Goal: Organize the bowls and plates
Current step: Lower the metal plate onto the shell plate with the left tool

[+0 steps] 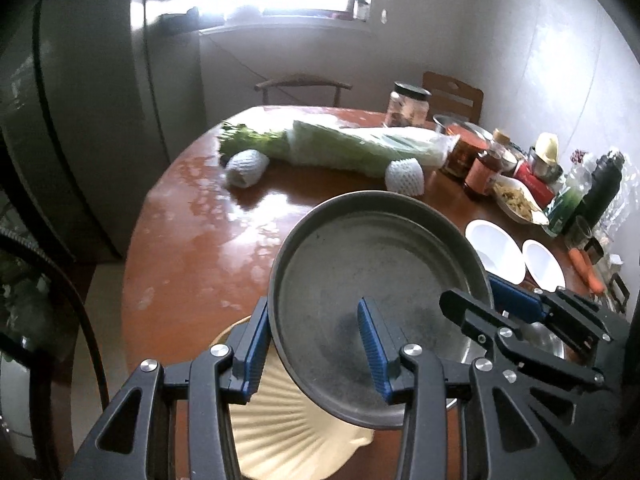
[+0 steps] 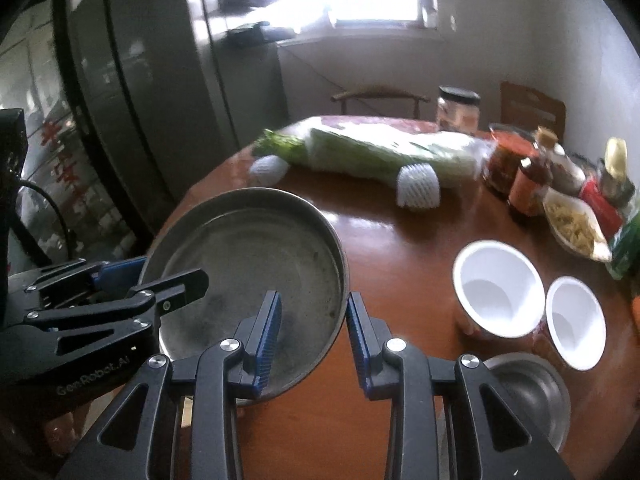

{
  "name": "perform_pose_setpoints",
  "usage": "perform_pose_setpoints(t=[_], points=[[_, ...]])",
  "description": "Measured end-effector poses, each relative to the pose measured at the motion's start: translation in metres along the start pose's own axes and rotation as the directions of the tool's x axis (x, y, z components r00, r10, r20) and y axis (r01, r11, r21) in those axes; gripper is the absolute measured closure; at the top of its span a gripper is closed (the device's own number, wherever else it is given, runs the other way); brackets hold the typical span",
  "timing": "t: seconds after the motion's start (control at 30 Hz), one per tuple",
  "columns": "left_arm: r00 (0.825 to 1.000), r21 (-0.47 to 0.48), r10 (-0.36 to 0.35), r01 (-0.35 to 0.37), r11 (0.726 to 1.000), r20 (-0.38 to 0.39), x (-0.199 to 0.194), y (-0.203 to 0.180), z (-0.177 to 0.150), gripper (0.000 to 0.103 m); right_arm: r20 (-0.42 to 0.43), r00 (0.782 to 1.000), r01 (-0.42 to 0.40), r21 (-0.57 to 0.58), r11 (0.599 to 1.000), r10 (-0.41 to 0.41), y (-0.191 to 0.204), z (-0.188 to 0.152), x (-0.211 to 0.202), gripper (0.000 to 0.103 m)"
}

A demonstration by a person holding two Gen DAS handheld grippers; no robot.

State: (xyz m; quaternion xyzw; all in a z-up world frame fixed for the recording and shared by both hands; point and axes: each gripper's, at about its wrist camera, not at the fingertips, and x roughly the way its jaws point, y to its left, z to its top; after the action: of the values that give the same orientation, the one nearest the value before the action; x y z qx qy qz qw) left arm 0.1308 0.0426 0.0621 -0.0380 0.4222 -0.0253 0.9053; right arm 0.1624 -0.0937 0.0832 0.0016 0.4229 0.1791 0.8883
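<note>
A round grey metal plate [image 1: 372, 264] [image 2: 248, 256] hangs tilted between both grippers above a cream ribbed plate [image 1: 288, 424]. My left gripper [image 1: 316, 344] straddles its near left rim with the jaws apart, not pressing it. My right gripper [image 2: 314, 340] straddles its right rim, also apart; it shows in the left wrist view [image 1: 500, 304]. The left gripper shows in the right wrist view [image 2: 132, 280]. Two white bowls [image 2: 496, 288] [image 2: 576, 320] stand on the brown round table [image 2: 400, 240]. A steel bowl [image 2: 532, 392] sits near the table edge.
A wrapped cabbage [image 1: 360, 144], two foam-netted fruits [image 1: 246, 168] [image 1: 404, 176], jars and bottles [image 1: 480, 168], a dish of food [image 1: 516, 200], a carrot [image 1: 586, 268] crowd the table's far and right side. A grey fridge [image 1: 100, 120] stands left; chairs behind.
</note>
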Motion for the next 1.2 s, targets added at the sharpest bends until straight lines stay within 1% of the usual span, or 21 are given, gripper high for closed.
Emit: perform_pose_setpoints(t=[0.2, 0.47, 0.6, 0.87, 1.1, 1.2], points=[[0.999, -0.03, 0.045, -0.044, 0.999, 0.021, -0.016, 0.02, -0.01, 0.059, 0.031, 0.999, -0.031, -0.053, 0.998, 0.033, 0.028, 0.003, -0.007, 0.069], [0.995, -0.066, 0.096, -0.095, 0.993, 0.02, -0.026, 0.047, -0.029, 0.059, 0.012, 0.998, -0.067, -0.1, 0.993, 0.069, 0.058, -0.003, 0.002, 0.069], [0.993, -0.075, 0.115, -0.115, 0.991, -0.005, -0.018, 0.055, -0.039, 0.059, -0.017, 0.997, -0.076, -0.115, 0.99, 0.075, 0.068, -0.011, 0.013, 0.069], [0.992, -0.087, 0.117, -0.12, 0.989, -0.04, 0.002, 0.065, -0.053, 0.059, -0.063, 0.996, -0.072, -0.141, 0.987, 0.063, 0.077, -0.025, 0.035, 0.068], [0.991, -0.082, 0.117, -0.122, 0.989, -0.071, 0.021, 0.066, -0.062, 0.059, -0.09, 0.995, -0.059, -0.156, 0.986, 0.045, 0.079, -0.036, 0.049, 0.069], [0.99, -0.081, 0.118, -0.124, 0.989, -0.077, 0.023, 0.067, -0.064, 0.059, -0.093, 0.995, -0.056, -0.164, 0.985, 0.041, 0.081, -0.039, 0.053, 0.068]])
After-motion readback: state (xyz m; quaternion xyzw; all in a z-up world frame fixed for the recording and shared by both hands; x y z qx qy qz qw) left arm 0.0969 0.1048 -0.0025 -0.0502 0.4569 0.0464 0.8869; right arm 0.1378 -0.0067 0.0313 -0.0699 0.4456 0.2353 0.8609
